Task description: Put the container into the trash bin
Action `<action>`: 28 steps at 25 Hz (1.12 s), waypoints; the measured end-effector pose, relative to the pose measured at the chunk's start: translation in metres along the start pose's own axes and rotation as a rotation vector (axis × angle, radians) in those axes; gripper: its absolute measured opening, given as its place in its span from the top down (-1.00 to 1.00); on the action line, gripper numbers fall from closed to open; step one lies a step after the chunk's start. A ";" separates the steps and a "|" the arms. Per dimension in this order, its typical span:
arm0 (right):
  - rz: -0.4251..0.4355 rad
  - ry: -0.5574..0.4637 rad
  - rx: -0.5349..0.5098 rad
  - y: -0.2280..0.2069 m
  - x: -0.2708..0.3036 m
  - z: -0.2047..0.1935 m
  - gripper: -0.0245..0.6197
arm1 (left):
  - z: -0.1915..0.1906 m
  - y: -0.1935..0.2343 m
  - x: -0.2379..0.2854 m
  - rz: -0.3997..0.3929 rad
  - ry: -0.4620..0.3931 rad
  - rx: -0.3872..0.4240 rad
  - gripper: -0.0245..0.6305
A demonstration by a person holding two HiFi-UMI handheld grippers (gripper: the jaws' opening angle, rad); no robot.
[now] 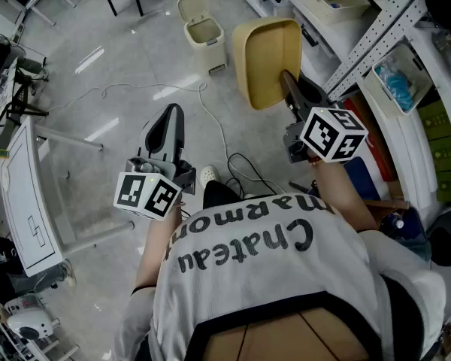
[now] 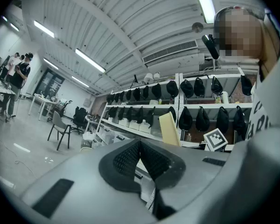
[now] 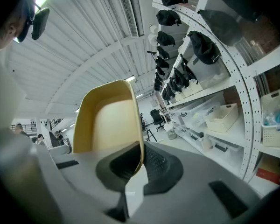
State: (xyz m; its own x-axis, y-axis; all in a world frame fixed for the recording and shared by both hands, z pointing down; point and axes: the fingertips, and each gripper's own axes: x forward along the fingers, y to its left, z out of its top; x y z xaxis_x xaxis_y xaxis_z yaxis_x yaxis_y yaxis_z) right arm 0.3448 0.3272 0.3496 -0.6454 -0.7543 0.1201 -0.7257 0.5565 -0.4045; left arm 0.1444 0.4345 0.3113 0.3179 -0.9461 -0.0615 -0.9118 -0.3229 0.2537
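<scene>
While we hold the shallow yellow plastic container [image 1: 267, 62] in the air, the right gripper [image 1: 287, 85] has its fingers clamped on the rim. The left gripper [image 1: 170, 126] has its fingers pressed together, empty. That thin edge hold could let the container swing or slip, and it may prove too wide for the small cream trash bin [image 1: 204, 34], well apart on the grey floor [image 1: 120, 81]. Metal shelving [image 1: 376, 43] lines the right.
</scene>
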 end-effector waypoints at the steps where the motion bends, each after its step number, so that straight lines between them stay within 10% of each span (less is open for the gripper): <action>1: -0.004 0.001 -0.007 0.000 0.000 0.000 0.82 | 0.000 0.000 -0.001 0.001 0.001 -0.001 0.85; 28: -0.105 0.042 0.109 -0.011 0.126 0.000 0.82 | 0.006 0.107 0.092 -0.126 0.029 -0.091 0.85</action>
State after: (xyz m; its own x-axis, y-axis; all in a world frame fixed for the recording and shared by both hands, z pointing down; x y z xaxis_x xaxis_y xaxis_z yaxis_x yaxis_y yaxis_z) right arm 0.2717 0.2264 0.3687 -0.5784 -0.7899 0.2037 -0.7611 0.4326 -0.4833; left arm 0.0745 0.3129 0.3274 0.4369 -0.8967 -0.0711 -0.8371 -0.4342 0.3327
